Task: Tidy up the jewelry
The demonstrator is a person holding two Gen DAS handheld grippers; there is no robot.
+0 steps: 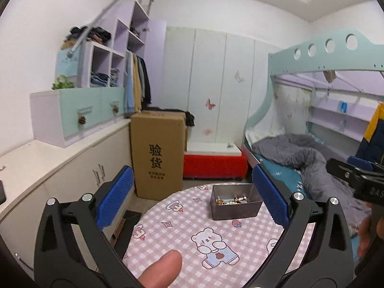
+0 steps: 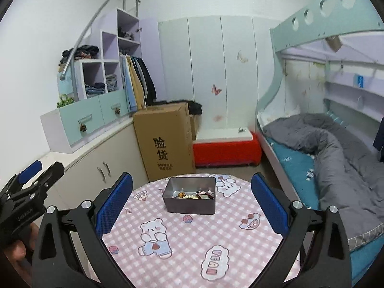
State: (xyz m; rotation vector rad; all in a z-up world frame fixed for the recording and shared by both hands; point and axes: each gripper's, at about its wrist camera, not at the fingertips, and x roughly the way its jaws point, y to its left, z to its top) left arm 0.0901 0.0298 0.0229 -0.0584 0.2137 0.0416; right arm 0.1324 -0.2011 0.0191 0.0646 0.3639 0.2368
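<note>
A grey metal tin (image 1: 236,210) (image 2: 189,202) stands on the far part of a round table with a pink checked cartoon cloth (image 1: 187,228) (image 2: 192,240). Inside it lies a tangle of bead bracelets and small jewelry (image 1: 234,200) (image 2: 195,195). My left gripper (image 1: 193,200) hangs open above the table's near side, its blue pads wide apart and nothing between them. My right gripper (image 2: 192,204) is open too, with the tin seen between its fingers but further off. Each gripper shows at the edge of the other's view.
A tall cardboard box (image 1: 157,156) (image 2: 165,141) stands behind the table, with a red bench (image 2: 226,152) beside it. Low cabinets (image 1: 72,168) run along the left wall. A bunk bed with a grey duvet (image 2: 336,156) lies close on the right. A fingertip (image 1: 163,268) shows at the bottom.
</note>
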